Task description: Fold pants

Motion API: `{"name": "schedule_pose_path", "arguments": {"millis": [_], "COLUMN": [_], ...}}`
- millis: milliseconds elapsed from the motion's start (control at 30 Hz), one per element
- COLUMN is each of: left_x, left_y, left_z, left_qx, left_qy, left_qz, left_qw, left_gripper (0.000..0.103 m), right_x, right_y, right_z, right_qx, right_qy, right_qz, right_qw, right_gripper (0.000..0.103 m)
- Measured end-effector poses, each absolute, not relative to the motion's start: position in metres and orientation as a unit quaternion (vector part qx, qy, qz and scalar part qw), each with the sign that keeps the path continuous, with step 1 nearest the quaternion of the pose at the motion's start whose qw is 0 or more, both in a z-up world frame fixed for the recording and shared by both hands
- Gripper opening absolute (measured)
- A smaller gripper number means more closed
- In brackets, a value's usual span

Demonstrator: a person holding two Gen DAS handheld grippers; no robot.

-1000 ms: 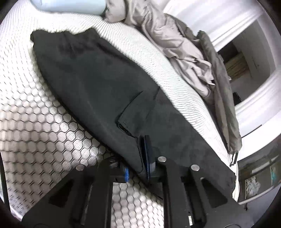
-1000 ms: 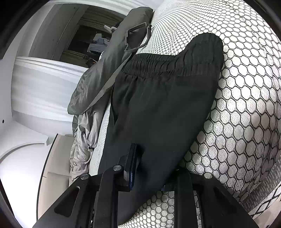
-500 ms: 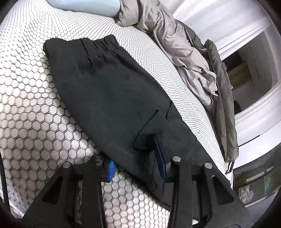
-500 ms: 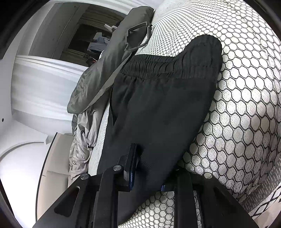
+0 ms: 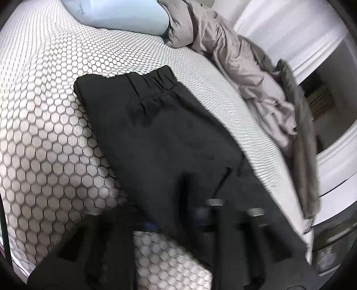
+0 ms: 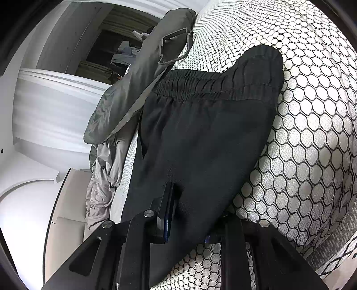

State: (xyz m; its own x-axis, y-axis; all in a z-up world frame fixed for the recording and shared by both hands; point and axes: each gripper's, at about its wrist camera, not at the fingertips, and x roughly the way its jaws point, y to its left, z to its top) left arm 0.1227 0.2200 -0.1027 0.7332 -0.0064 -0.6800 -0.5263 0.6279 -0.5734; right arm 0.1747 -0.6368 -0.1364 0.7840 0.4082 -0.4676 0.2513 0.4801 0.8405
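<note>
Black pants (image 5: 160, 142) lie flat on a bed covered by a white honeycomb-patterned bedspread (image 5: 44, 138). They look already folded lengthwise, one leg over the other, forming a long dark strip with the elastic waistband (image 5: 154, 80) at the far end, toward the pale blue pillow (image 5: 125, 15) at the head of the bed. A crosswise fold, bringing one end over toward the other, appears not yet finished.

In the left wrist view, the left gripper (image 5: 176, 219) is blurred. Its fingers sit wide apart on either side of the near part of the pants, with dark cloth between them; they do not appear clamped.

In the right wrist view, the right gripper (image 6: 189, 218) has its left finger (image 6: 167, 214) pressed on top of the fabric and the other finger hidden beneath it, so it looks clamped on the pants near their lower part, close to the bed's near edge. The waistband (image 6: 214, 87) lies well ahead of it.

Crumpled grey bedding (image 5: 241, 58) is heaped along the bed's far side edge, just beside the pants.
</note>
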Motion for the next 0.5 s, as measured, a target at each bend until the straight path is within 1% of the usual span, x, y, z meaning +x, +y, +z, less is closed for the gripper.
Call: {"name": "schedule_pose_path", "arguments": {"millis": [67,133,200,233,267,333,433,467,500], "left_x": [0.116,0.122,0.128,0.131,0.127,0.122,0.117,0.120,0.123], "left_y": [0.223,0.222,0.233,0.243,0.256,0.265,0.268,0.274,0.277], "left_z": [-0.095,-0.083,-0.088,-0.098,-0.111,-0.111,-0.092,-0.092,-0.095], "left_qx": [-0.403,-0.377,-0.354,-0.368,-0.414,-0.438,-0.402,-0.388,-0.394], "left_qy": [0.316,0.305,0.321,0.339,0.335,0.324,0.313,0.314,0.322], "left_qz": [0.145,0.140,0.164,0.173,0.168,0.157,0.192,0.207,0.204], "left_qw": [0.846,0.864,0.863,0.848,0.830,0.824,0.839,0.841,0.836], "left_gripper": [0.006,0.006,0.009,0.011,0.011,0.011,0.013,0.015,0.015], "right_x": [0.175,0.175,0.176,0.177,0.177,0.177,0.177,0.177,0.178], "right_y": [-0.637,-0.637,-0.636,-0.636,-0.636,-0.639,-0.640,-0.640,-0.640], "right_z": [-0.137,-0.137,-0.137,-0.137,-0.137,-0.138,-0.140,-0.140,-0.140], "right_qx": [0.508,0.508,0.505,0.504,0.504,0.510,0.516,0.514,0.512], "right_qy": [0.325,0.324,0.326,0.326,0.327,0.325,0.325,0.325,0.326], "right_qz": [0.050,0.050,0.051,0.051,0.052,0.056,0.059,0.058,0.058], "right_qw": [0.796,0.796,0.797,0.798,0.798,0.794,0.791,0.791,0.792], "right_gripper": [0.021,0.021,0.021,0.021,0.021,0.021,0.021,0.021,0.021]}}
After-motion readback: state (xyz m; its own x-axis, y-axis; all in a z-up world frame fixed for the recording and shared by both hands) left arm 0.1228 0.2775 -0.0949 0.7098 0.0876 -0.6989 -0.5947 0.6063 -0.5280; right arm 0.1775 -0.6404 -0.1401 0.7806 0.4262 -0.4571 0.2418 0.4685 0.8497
